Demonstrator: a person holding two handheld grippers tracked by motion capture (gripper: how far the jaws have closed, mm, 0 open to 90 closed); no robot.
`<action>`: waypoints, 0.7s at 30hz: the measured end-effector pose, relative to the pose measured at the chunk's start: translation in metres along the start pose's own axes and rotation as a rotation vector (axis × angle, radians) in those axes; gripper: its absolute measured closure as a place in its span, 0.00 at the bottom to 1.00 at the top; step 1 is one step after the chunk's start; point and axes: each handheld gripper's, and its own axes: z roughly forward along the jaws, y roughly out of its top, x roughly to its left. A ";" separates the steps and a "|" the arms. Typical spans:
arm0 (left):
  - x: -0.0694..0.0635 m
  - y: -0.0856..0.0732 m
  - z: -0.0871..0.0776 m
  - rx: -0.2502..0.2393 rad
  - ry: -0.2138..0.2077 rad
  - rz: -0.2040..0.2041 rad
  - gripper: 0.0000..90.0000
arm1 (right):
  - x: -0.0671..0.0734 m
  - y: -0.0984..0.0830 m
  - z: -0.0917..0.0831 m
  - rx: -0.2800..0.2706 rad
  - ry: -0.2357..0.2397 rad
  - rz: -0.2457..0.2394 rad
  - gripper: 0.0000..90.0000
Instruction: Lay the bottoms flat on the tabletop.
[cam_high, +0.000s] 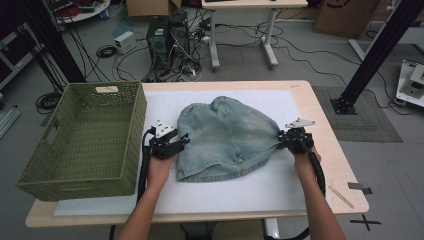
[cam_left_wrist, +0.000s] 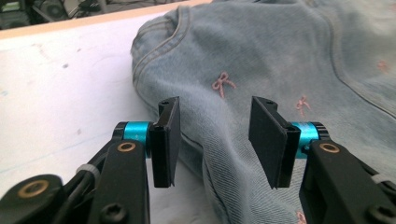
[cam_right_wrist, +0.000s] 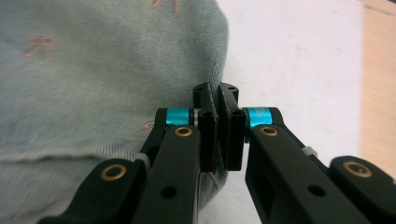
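Two grippers flank the denim garment (cam_high: 227, 137) lying on the white mat (cam_high: 280, 187), right of the green basket (cam_high: 82, 137). Left gripper (cam_left_wrist: 219, 140): jaws spread, a fabric fold between them. Right gripper (cam_right_wrist: 218, 126): jaws pinching the garment's edge. No readable writing; pink bows dot the denim.

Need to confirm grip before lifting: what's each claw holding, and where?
Right claw pinches the denim's side edge. Left claw is open astride a fold, holding nothing.
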 end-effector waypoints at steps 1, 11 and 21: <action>-0.002 0.000 0.000 0.001 -0.004 0.010 0.58 | -0.001 0.000 0.002 0.006 -0.006 0.001 0.96; -0.009 -0.002 0.002 0.003 -0.056 0.033 0.53 | -0.006 -0.007 -0.012 -0.076 0.049 0.019 0.78; -0.007 -0.006 -0.005 -0.013 -0.065 0.015 0.47 | -0.009 -0.024 -0.037 -0.155 0.062 0.043 0.66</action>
